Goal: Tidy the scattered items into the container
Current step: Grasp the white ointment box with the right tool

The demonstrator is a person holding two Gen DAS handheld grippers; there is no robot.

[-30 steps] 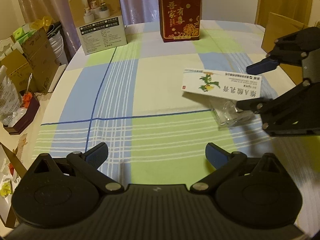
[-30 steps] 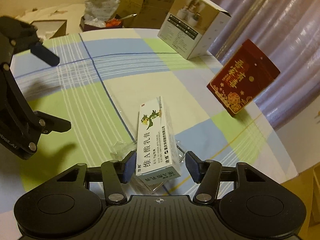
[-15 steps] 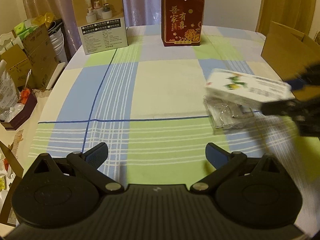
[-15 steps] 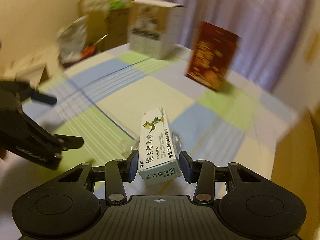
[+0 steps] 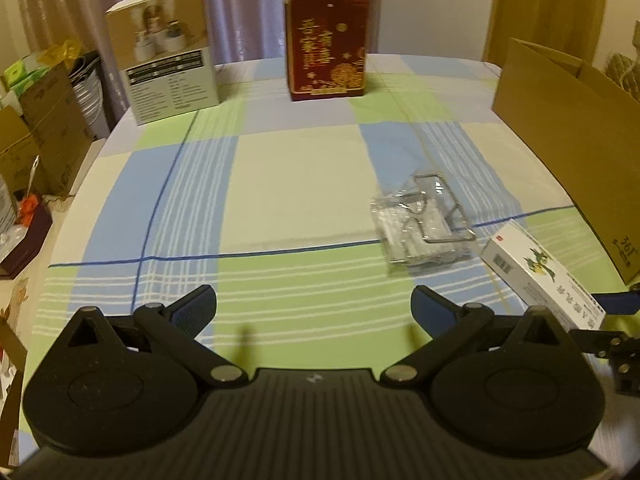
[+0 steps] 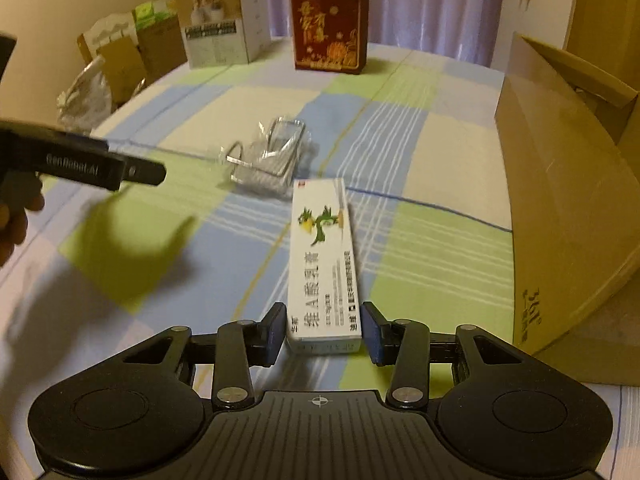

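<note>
My right gripper (image 6: 323, 330) is shut on the near end of a long white ointment box (image 6: 324, 256) with a green dragon print, held above the tablecloth; the same white ointment box (image 5: 540, 276) shows at the right edge of the left wrist view. A clear plastic packet with metal wire parts (image 5: 422, 226) lies on the cloth mid-right, also seen as the plastic packet (image 6: 266, 160) beyond the box. The brown cardboard container (image 6: 560, 208) stands open at the right, the same cardboard container (image 5: 568, 148) showing in the left wrist view. My left gripper (image 5: 312, 312) hangs open over the cloth, holding nothing.
A dark red gift box (image 5: 326, 40) and a white product carton (image 5: 164, 52) stand at the far side of the checked tablecloth (image 5: 280, 184). Cardboard boxes and bags (image 5: 36, 128) crowd the floor left of the table. A hand (image 6: 12, 220) holds the left gripper.
My right gripper has carried the ointment box off the plastic packet, rightward toward the cardboard container. The packet stays on the cloth. My left gripper has barely shifted and remains open.
</note>
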